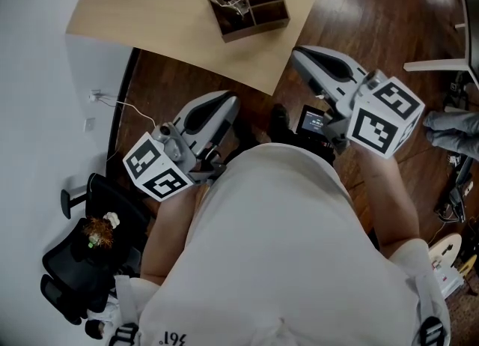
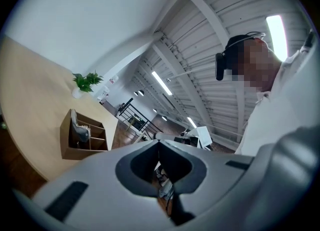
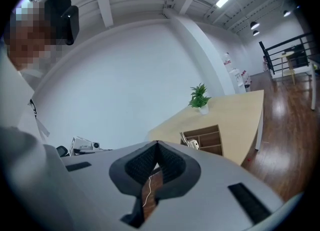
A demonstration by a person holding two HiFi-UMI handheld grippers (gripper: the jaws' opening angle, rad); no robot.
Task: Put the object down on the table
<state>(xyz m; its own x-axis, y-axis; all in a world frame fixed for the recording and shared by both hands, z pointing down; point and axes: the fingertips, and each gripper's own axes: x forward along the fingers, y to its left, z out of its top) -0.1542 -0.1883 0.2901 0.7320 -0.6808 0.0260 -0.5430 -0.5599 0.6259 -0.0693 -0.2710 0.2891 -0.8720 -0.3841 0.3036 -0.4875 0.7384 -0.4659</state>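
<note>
Both grippers hang in front of my body over the wooden floor, short of the pale wooden table (image 1: 150, 7). My left gripper (image 1: 230, 99) has its jaw tips pressed together with nothing between them; in the left gripper view (image 2: 159, 142) the same tips meet. The right gripper (image 1: 298, 54) points toward the table's near edge, and it too is shut and empty (image 3: 157, 144). A brown wooden organiser box (image 1: 245, 4) stands on the table with a small pale object (image 1: 236, 4) in one compartment. That box (image 2: 80, 135) shows in both gripper views (image 3: 205, 140).
A potted plant (image 3: 200, 97) stands at the table's far end. A black office chair (image 1: 82, 262) sits at lower left beside a white wall. A white cable (image 1: 127, 105) trails across the floor. A dark device (image 1: 310, 121) lies between the grippers. A chair base (image 1: 449, 60) is at right.
</note>
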